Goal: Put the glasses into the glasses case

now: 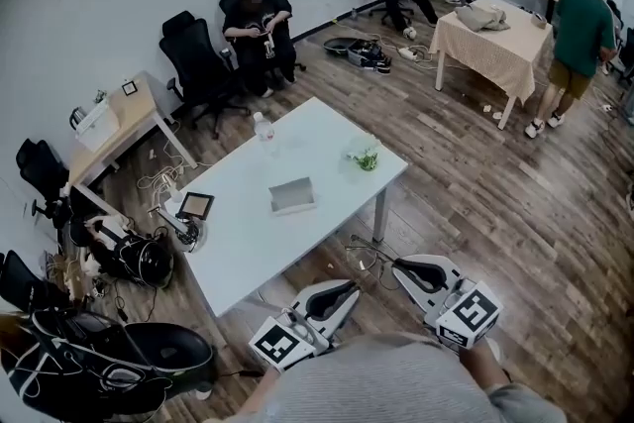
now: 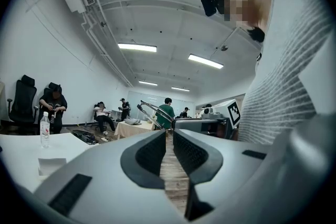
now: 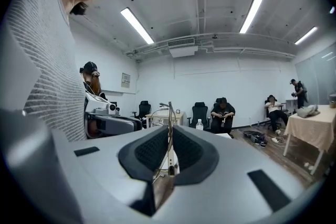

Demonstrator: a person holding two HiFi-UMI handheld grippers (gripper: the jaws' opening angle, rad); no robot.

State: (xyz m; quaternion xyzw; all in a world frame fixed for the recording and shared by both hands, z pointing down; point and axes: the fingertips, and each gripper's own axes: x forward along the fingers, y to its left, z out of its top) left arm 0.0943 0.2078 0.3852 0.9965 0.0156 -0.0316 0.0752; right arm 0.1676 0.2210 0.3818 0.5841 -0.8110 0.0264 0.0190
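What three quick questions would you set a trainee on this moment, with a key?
1. True or false: the right tongs grip the glasses.
2. Which stands on the table? A bottle; B mug; C laptop.
3. What is between the pads of the left tongs?
Key: 1 true; 2 A; 3 nothing, only floor shows through the narrow gap.

On the table (image 1: 248,238), a bottle (image 1: 263,126) stands behind the case (image 1: 292,195).
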